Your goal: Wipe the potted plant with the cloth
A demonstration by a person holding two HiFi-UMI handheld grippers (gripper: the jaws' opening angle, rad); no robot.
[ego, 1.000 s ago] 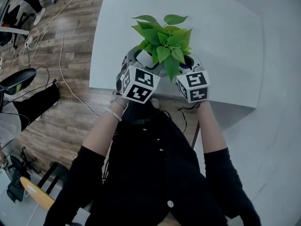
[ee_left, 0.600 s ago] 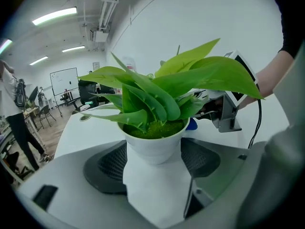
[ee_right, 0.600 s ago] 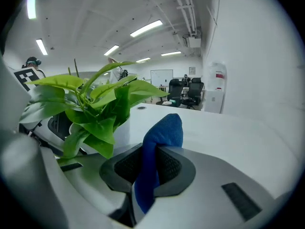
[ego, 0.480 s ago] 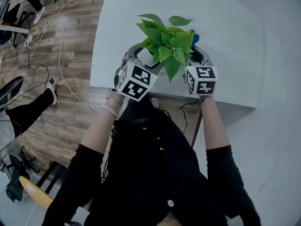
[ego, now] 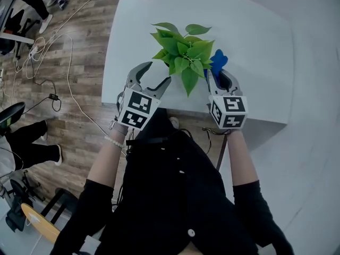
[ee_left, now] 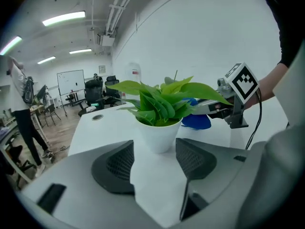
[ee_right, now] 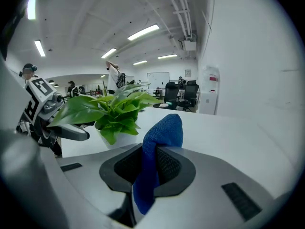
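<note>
White office tabletop (ego: 255,47), near its front edge a leafy green plant in a white pot (ego: 183,54). Right claw (ego: 220,77) clamped on a blue cloth (ego: 218,61) beside the leaves; left claw (ego: 158,72) empty, jaws apart, just narrowed. Wiping apparently not yet begun.

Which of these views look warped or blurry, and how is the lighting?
Head view: mild wide-angle warp, the white table bows at its edges; soft even light, sharp. Left gripper view: strong fisheye, black corners, potted plant crisp. Right gripper view: same fisheye; ceiling strip lights blow out; blue cloth sharp.
</note>
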